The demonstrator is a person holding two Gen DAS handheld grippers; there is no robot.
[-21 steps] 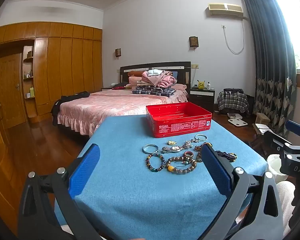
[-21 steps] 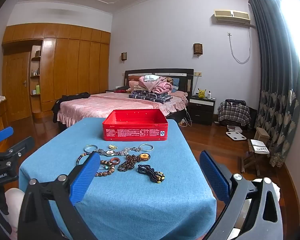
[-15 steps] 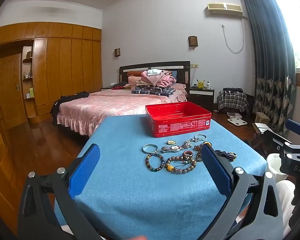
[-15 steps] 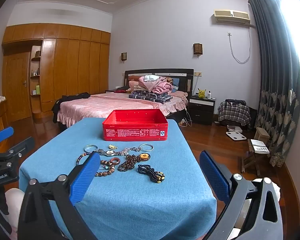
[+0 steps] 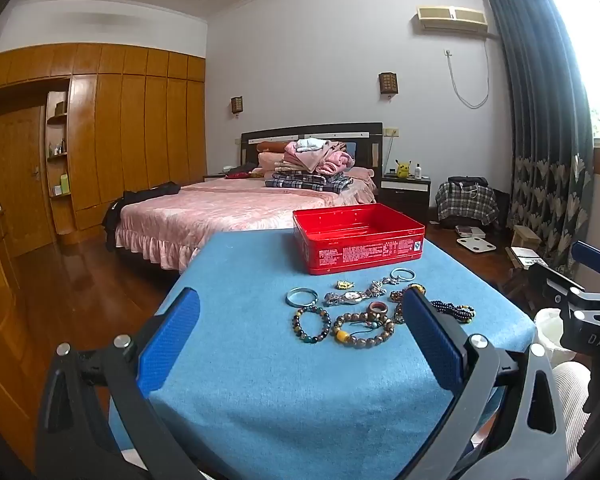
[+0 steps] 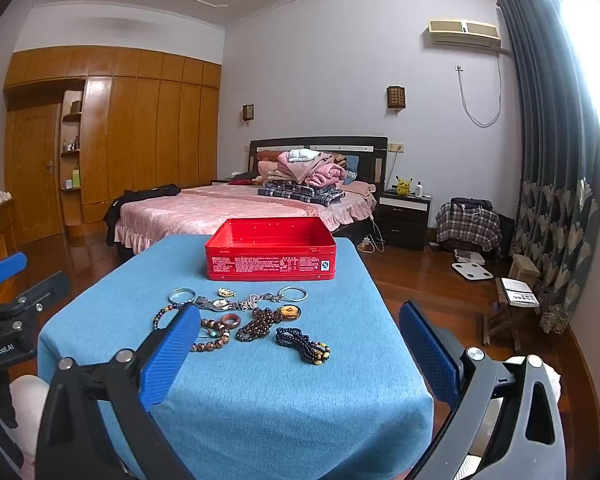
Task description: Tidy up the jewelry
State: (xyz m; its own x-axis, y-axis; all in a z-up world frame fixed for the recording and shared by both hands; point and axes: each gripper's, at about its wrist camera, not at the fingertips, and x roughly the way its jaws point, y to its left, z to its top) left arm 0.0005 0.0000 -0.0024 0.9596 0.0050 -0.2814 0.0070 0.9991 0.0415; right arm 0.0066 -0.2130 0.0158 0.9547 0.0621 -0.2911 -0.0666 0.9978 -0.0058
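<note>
- Next to nothing is seen to have changed over the last moment: no piece has been lifted, so the sorting is judged not yet begun.
- The jewelry (image 6: 244, 320) is spread on the blue table (image 6: 284, 392), just before the empty red tin (image 6: 271, 249).
- The left gripper (image 5: 300, 344) and right gripper (image 6: 296, 352) are held low at the near edge, jaws spread wide, nothing gripped.

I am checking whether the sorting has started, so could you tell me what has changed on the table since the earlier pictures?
Nothing visibly changed. The left gripper and right gripper stay open and empty above the near edge of the blue table; the red tin and the jewelry in front of it lie where they were.
</note>
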